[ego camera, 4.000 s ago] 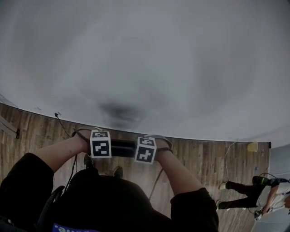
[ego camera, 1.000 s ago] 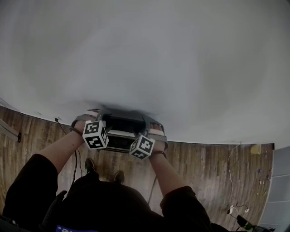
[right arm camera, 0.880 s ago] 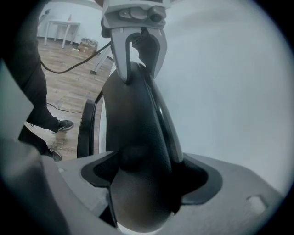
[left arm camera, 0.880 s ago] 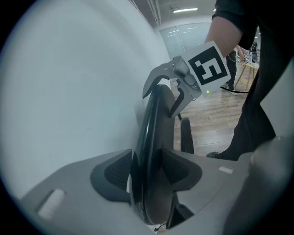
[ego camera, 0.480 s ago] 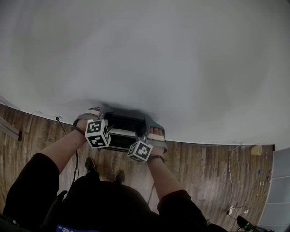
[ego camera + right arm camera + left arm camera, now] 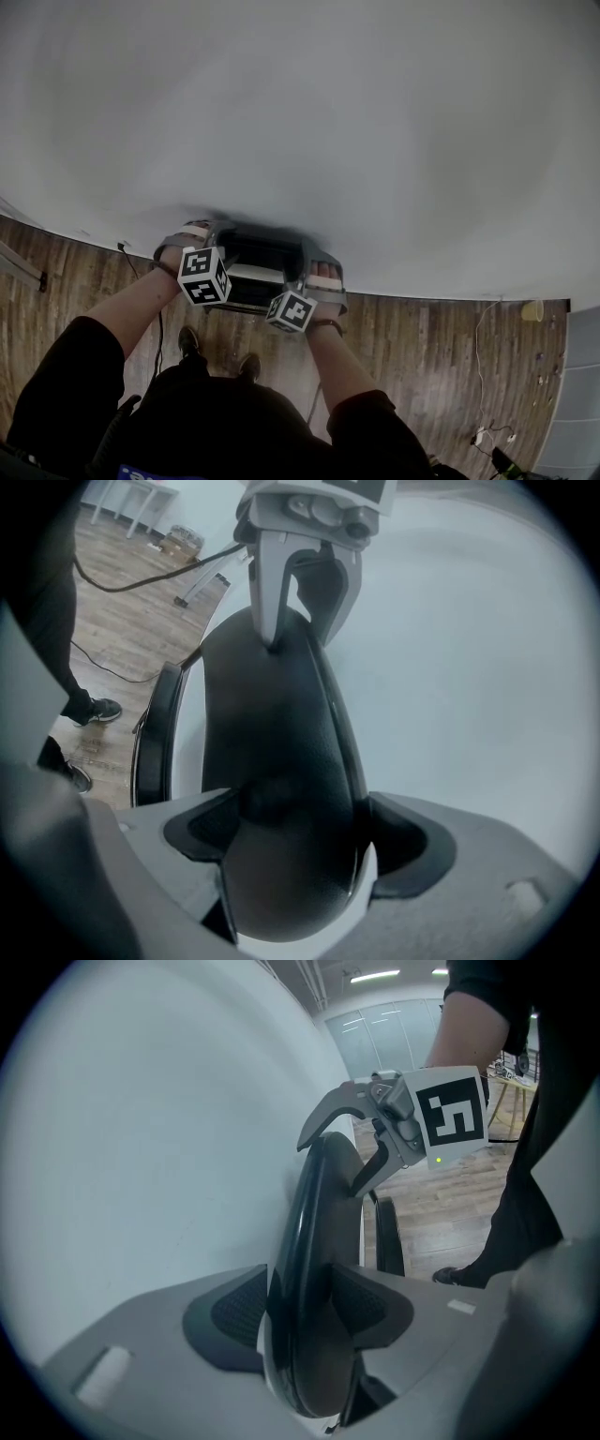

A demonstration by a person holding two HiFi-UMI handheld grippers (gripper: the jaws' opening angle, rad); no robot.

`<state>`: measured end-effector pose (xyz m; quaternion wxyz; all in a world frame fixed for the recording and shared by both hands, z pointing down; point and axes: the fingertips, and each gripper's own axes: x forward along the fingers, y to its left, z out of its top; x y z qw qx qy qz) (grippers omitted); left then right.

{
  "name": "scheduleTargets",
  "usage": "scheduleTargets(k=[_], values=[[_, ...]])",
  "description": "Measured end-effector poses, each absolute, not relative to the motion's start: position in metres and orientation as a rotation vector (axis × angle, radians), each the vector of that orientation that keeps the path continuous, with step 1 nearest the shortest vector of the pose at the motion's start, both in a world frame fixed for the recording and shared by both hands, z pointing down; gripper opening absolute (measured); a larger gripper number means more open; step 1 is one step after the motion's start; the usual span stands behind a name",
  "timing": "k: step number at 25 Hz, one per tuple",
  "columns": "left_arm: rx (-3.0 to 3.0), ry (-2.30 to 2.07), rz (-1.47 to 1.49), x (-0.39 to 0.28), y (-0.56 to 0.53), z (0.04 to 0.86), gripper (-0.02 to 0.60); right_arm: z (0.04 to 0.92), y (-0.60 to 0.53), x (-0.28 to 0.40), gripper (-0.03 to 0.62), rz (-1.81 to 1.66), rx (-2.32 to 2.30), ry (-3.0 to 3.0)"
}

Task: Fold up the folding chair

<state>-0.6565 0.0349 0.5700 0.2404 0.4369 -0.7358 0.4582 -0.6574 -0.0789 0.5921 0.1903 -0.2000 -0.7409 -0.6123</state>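
The folded black chair (image 6: pixel 255 267) stands upright against the white wall. Its padded backrest (image 6: pixel 314 1241) runs between my two grippers, and the seat frame (image 6: pixel 386 1237) hangs behind it. My left gripper (image 6: pixel 199 234) holds the backrest's left end, with both pads lying on it (image 6: pixel 300 1312). At the other end sits my right gripper (image 6: pixel 322 272), and there too the backrest (image 6: pixel 272 724) fills the jaws (image 6: pixel 295 832). Both grippers' jaws have just been opening a little, with the backrest still between the pads. Each gripper view shows the other gripper far off on the backrest: the right (image 6: pixel 352 1143), the left (image 6: pixel 300 621).
The white wall (image 6: pixel 300 112) fills the upper view, directly behind the chair. Below it lies wood floor (image 6: pixel 422 337), with a cable (image 6: pixel 141 267) at the left and a small yellow object (image 6: pixel 531 309) far right. The person's shoes (image 6: pixel 187 339) stand just under the chair.
Four seconds ago both grippers were lower, over the floor, close together. Now they are higher, at the wall, on the chair. Within the last second the right gripper tilted slightly; the chair stayed put.
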Motion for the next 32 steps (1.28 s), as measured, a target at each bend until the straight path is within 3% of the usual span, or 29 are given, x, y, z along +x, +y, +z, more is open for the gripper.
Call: scheduleTargets(k=[32], values=[[0.933,-2.061,1.592,-0.681,0.029,0.562,0.196,0.591,-0.091,-0.681,0.432,-1.788,-0.343,-2.092]])
